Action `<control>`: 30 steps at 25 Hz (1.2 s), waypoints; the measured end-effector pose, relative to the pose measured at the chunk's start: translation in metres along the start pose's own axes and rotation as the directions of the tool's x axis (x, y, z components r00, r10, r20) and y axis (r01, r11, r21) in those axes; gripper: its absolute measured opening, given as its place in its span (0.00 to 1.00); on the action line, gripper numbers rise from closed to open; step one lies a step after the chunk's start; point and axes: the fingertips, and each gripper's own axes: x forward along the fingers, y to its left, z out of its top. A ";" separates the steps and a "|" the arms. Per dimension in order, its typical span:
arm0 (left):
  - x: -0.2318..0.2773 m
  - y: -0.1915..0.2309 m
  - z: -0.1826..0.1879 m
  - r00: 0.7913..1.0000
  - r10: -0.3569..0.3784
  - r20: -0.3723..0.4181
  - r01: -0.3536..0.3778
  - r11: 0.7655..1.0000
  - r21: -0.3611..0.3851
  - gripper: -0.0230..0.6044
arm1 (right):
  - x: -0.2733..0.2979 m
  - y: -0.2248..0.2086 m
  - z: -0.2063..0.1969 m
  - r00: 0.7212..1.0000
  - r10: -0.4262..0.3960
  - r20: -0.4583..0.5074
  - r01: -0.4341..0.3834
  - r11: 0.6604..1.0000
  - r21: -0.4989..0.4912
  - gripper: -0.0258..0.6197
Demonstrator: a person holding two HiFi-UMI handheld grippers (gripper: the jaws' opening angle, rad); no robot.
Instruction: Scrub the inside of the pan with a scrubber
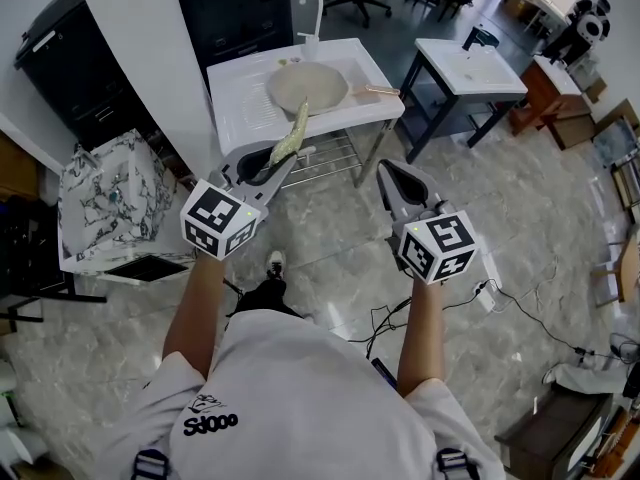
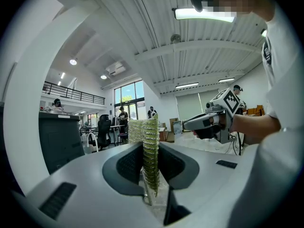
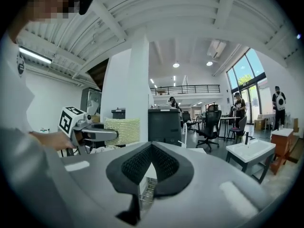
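Observation:
A round beige pan (image 1: 305, 86) lies in the basin of a white sink unit (image 1: 240, 103) ahead of me, well beyond both grippers. My left gripper (image 1: 270, 166) is shut on a yellow-green mesh scrubber (image 1: 291, 136), which sticks out toward the sink. In the left gripper view the scrubber (image 2: 149, 148) stands edge-on, pinched between the dark pads. My right gripper (image 1: 392, 174) is held level beside it, to the right, with its jaws shut and nothing between them. The right gripper view shows the pads (image 3: 164, 161) meeting, and the scrubber (image 3: 122, 130) off to the left.
A faucet (image 1: 313, 8) rises behind the basin and a wire rack (image 1: 335, 153) sits under it. A second white sink (image 1: 470, 68) stands to the right. A marble-patterned box (image 1: 105, 198) is at the left; cables (image 1: 500, 298) trail on the floor at the right.

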 end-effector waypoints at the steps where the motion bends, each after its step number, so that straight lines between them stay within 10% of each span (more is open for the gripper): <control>1: 0.003 0.003 -0.001 1.000 0.000 0.000 0.000 1.000 -0.001 0.15 | 0.003 -0.003 -0.001 1.000 -0.003 0.004 0.003 1.000 0.010 0.05; 30: 0.204 0.202 0.005 0.997 -0.072 0.036 0.072 0.997 0.003 0.15 | 0.206 -0.164 0.024 0.999 -0.052 0.001 0.052 0.999 0.001 0.05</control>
